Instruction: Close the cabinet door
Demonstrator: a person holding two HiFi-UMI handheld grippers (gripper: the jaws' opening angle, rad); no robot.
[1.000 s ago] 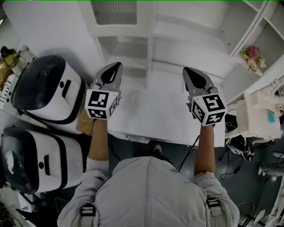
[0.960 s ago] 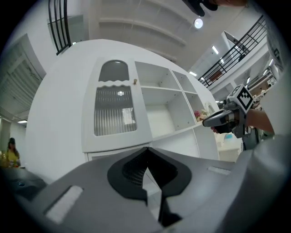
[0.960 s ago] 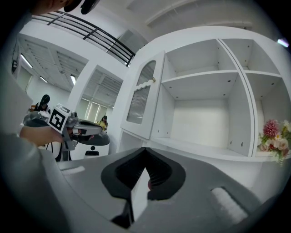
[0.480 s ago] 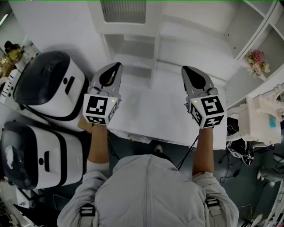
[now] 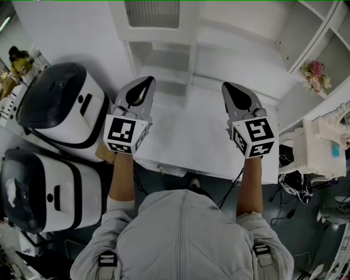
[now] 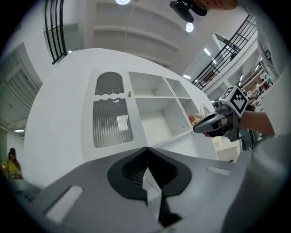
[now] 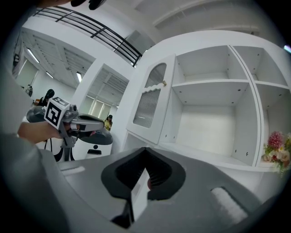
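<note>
The white cabinet has a door point(image 5: 152, 13) with a ribbed glass panel, swung open to the left of bare shelves point(image 5: 164, 60). The door point(image 6: 111, 119) faces the left gripper view, with a small knob point(image 6: 129, 94) on its edge. It hangs out at an angle as the door point(image 7: 152, 98) in the right gripper view. My left gripper point(image 5: 146, 81) is held over the white counter point(image 5: 191, 136), short of the cabinet, shut and empty. My right gripper point(image 5: 226, 86) hovers beside it at the same distance, also shut with nothing held.
Two white-and-black appliances point(image 5: 60, 104) point(image 5: 44, 188) stand at the left. Pink flowers point(image 5: 313, 74) sit on a side shelf at the right, with white clutter point(image 5: 322, 142) and cables below. A person point(image 6: 11, 161) stands far off at the left.
Both grippers have edged a little towards the cabinet and towards each other. Their jaws have stayed shut, and the door has not moved.
</note>
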